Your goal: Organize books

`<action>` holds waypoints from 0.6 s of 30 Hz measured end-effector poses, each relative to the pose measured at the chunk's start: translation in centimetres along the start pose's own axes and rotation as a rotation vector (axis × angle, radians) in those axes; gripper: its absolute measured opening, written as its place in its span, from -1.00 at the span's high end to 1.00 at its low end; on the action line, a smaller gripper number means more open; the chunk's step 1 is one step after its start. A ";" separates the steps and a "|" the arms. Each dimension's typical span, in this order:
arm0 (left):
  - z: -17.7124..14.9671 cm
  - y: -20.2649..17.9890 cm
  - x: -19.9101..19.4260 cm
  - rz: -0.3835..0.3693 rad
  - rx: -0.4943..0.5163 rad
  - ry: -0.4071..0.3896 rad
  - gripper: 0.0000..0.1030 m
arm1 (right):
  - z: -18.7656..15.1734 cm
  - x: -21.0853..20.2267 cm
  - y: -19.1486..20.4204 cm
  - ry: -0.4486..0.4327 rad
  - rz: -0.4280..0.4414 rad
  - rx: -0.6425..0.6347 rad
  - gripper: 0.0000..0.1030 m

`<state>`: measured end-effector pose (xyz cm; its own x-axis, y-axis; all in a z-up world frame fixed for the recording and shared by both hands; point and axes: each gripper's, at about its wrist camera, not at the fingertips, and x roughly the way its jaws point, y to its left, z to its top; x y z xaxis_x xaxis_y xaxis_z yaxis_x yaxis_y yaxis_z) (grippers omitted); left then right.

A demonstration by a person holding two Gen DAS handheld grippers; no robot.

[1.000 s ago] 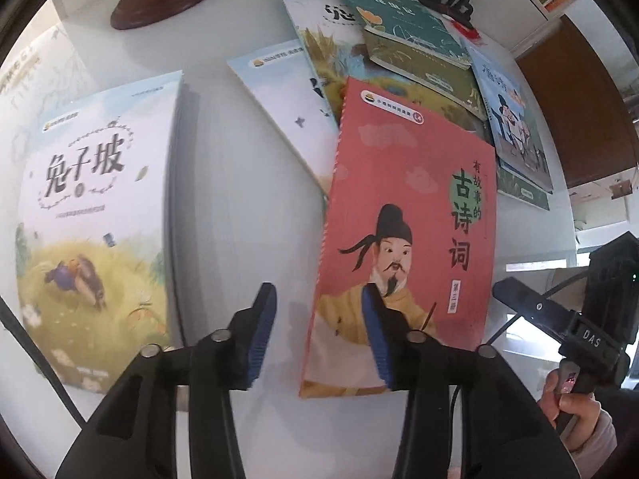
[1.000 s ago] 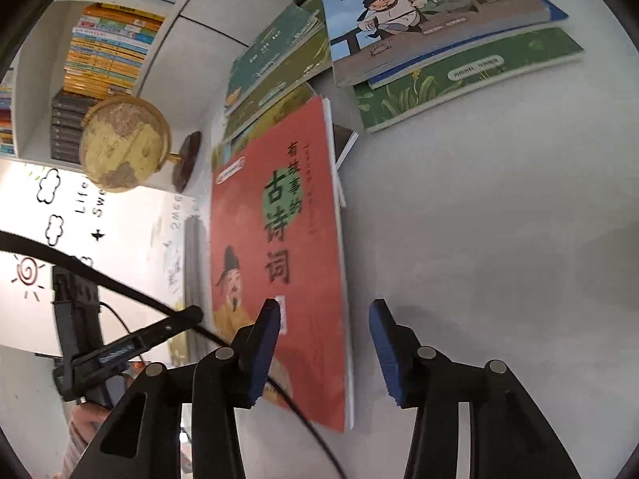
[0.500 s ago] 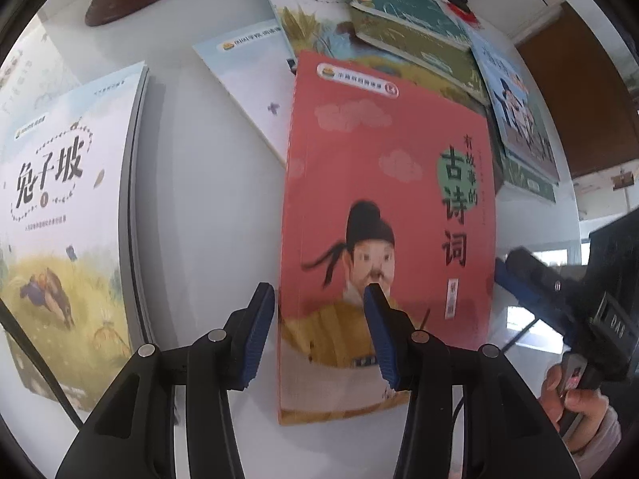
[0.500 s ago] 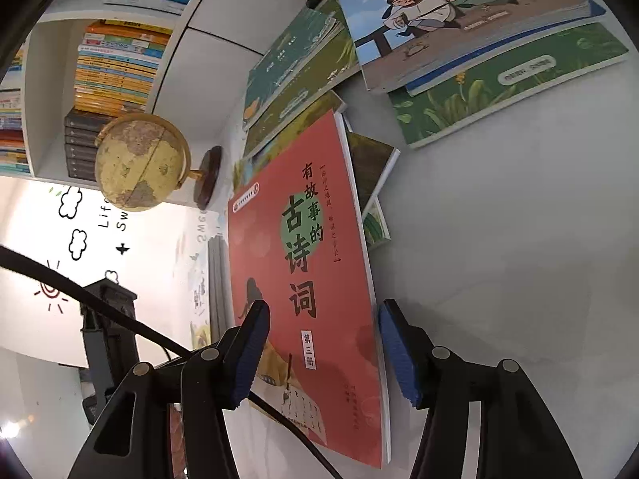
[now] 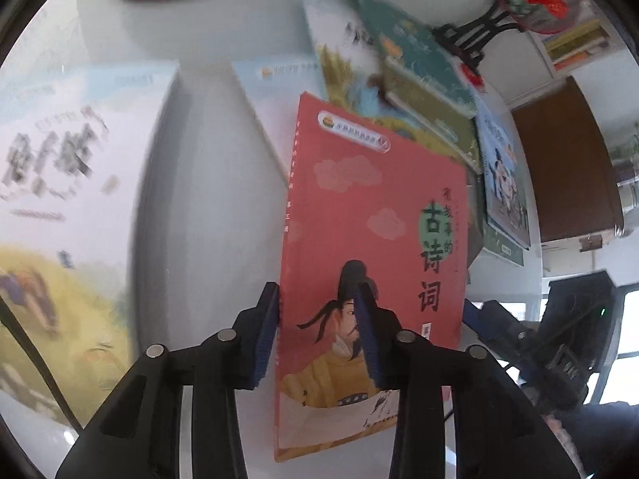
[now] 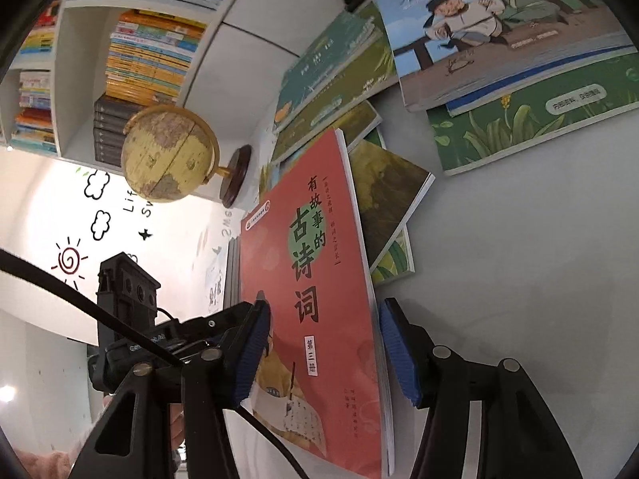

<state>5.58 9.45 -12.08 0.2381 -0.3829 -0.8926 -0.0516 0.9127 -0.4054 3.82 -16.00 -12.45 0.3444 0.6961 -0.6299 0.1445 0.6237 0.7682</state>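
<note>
We see the scene from two fisheye cameras, each looking forward along its own gripper's fingers. The left wrist view tilts steeply down at the white worktop (image 5: 207, 207), close over the red book (image 5: 375, 215), its edges smeared by blur. The right wrist view sits just as near but slants more shallowly across the worktop (image 6: 519, 263), taking in a globe (image 6: 169, 153) and a bookshelf (image 6: 60, 92) beyond. Both views share the red book (image 6: 315, 279) and the scattered books behind it; each also catches the other gripper at its margin.
</note>
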 end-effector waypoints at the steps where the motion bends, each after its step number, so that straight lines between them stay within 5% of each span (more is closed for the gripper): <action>1: 0.1 -0.5 -0.4 0.002 0.017 -0.024 0.43 | 0.1 -0.1 0.0 0.013 0.019 0.001 0.11; 3: 0.3 -0.4 -1.9 -0.053 0.006 -0.054 0.48 | -0.1 -1.5 1.1 -0.014 0.149 -0.068 0.75; 9: 0.6 0.7 -4.6 -0.147 -0.050 -0.119 0.66 | -0.6 -1.1 1.6 0.023 0.069 -0.086 0.90; 18: 1.2 2.4 -8.7 -0.104 -0.040 -0.205 0.66 | -1.4 -0.2 4.3 0.050 0.148 -0.111 0.90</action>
<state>4.50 15.11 -5.01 0.4357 -0.4341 -0.7885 -0.0536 0.8620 -0.5041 3.10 -12.97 -9.22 0.3076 0.7983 -0.5178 -0.0088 0.5466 0.8374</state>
